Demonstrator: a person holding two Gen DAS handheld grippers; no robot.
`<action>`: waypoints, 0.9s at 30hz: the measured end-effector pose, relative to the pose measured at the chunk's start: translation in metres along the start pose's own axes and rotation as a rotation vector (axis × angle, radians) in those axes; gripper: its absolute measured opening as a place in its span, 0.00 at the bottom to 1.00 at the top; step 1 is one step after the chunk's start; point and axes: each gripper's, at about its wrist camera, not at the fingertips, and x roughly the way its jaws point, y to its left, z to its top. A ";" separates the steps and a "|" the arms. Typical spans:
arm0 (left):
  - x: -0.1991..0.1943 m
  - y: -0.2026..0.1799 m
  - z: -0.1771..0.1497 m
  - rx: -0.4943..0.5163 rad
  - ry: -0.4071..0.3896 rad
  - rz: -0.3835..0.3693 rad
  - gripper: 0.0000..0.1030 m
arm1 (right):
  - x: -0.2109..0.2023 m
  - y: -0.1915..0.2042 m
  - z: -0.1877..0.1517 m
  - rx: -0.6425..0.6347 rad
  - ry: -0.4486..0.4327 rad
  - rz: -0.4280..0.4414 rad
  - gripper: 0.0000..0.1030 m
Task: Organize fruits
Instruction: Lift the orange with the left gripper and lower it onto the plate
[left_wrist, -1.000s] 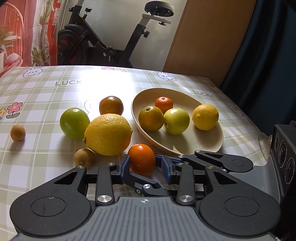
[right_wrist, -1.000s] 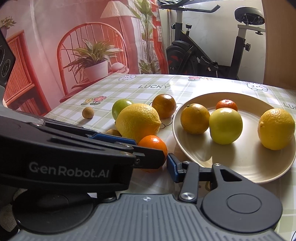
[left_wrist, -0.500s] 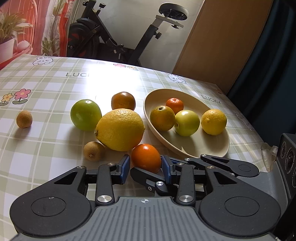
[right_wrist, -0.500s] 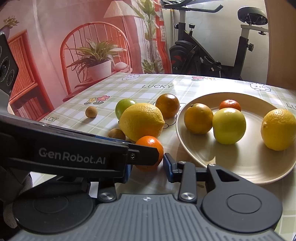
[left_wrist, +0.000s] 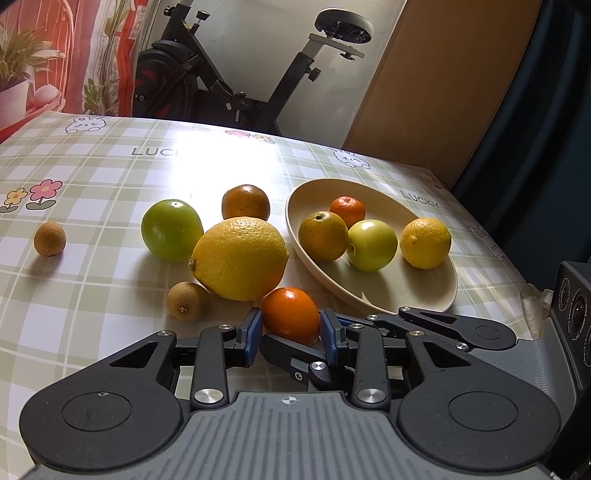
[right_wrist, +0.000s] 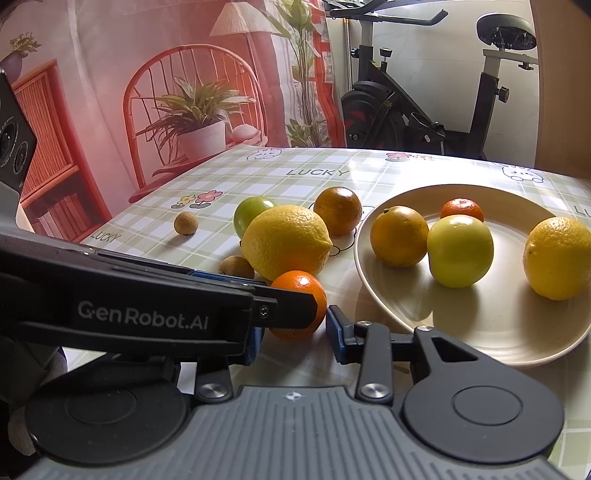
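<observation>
Checked green/white oilcloth table (left_wrist: 110, 177) w/ "LUCKY" print, exercise bike (left_wrist: 258, 85) behind. Left gripper (left_wrist: 291, 334) low at near edge, blue pads (left_wrist: 254, 334) bracketing small orange (left_wrist: 291, 319); pads at its flanks, contact not confirmable, fruit looks seated on cloth. Right gripper (right_wrist: 291, 332) spread apart, holding nothing, crossing under left one; its left finger mostly hidden behind left unit's arm in right view. Orange just in front of big lemon (left_wrist: 240, 258), touching or nearly, near beige plate (left_wrist: 424, 295) rim. Plate already w/ 4 fruits; green fruit (left_wrist: 171, 229), dark orange (left_wrist: 245, 202), 2 small brown fruits (left_wrist: 187, 300) still loose on cloth. Step in hand, prob.: close on orange at widest girth, squeeze only enough to stop roll, lift straight up before swinging right so lemon not nudged, clear rim, set down in free near part of plate. Orange approx. round, no real long axis; stem dimple up, tilted slightly to camera.
</observation>
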 end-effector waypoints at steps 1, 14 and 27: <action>-0.001 0.000 0.000 0.003 -0.004 -0.001 0.35 | -0.001 0.001 0.000 -0.002 -0.008 -0.001 0.38; -0.017 -0.023 0.007 0.106 -0.043 -0.020 0.35 | -0.031 -0.006 -0.002 0.038 -0.109 -0.025 0.37; 0.017 -0.068 0.032 0.201 0.007 -0.146 0.35 | -0.064 -0.052 0.004 0.156 -0.156 -0.158 0.37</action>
